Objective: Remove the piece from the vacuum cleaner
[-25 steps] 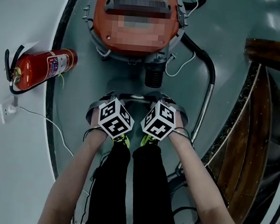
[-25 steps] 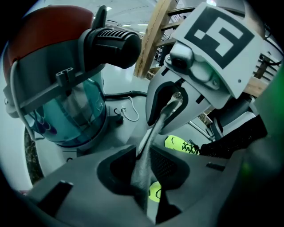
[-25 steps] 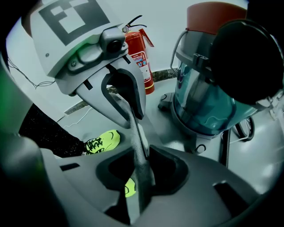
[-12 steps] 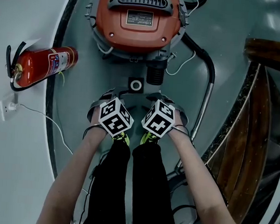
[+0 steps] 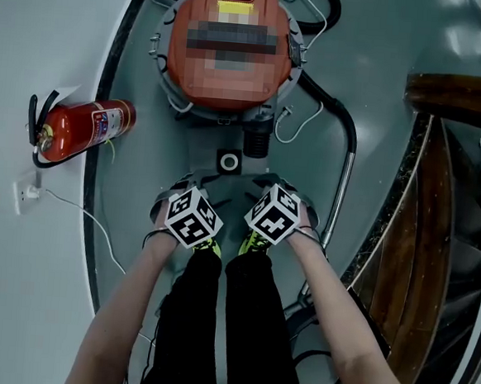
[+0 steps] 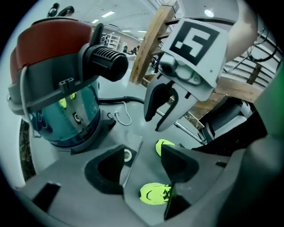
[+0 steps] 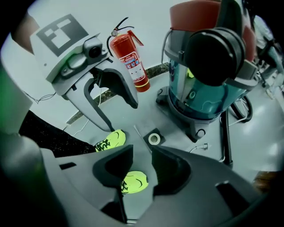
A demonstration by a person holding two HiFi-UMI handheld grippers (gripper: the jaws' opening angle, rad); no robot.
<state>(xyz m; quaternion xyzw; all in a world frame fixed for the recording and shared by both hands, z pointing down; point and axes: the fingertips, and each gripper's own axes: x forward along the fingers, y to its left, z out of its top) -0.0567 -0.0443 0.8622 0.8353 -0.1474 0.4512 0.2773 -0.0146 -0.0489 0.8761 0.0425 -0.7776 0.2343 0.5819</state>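
The vacuum cleaner [image 5: 227, 45] has an orange lid and a teal tank [image 6: 57, 102], and stands on the grey floor ahead of me. Its black ribbed inlet [image 5: 257, 139] faces me. A small black square piece with a white ring [image 5: 229, 162] lies flat on the floor just below the inlet, also seen as the piece [image 6: 128, 155] and the piece [image 7: 154, 138]. My left gripper [image 5: 181, 186] is still opening wide, nothing between its jaws [image 6: 142, 164]. My right gripper [image 5: 284, 190] is held beside it, its jaws partly parted and empty [image 7: 142, 166]. Both hover just short of the piece.
A red fire extinguisher [image 5: 84, 125] lies at the left by the floor's dark border. The black hose with its metal tube [image 5: 346, 162] curves down the right side. Wooden stairs [image 5: 447, 203] fill the right. A white cable [image 5: 300, 125] lies near the vacuum. My yellow shoes [image 5: 207, 244] are below the grippers.
The piece, a second ago between the two grippers' tips, now lies on the floor. Both grippers have opened and drawn back slightly from the vacuum.
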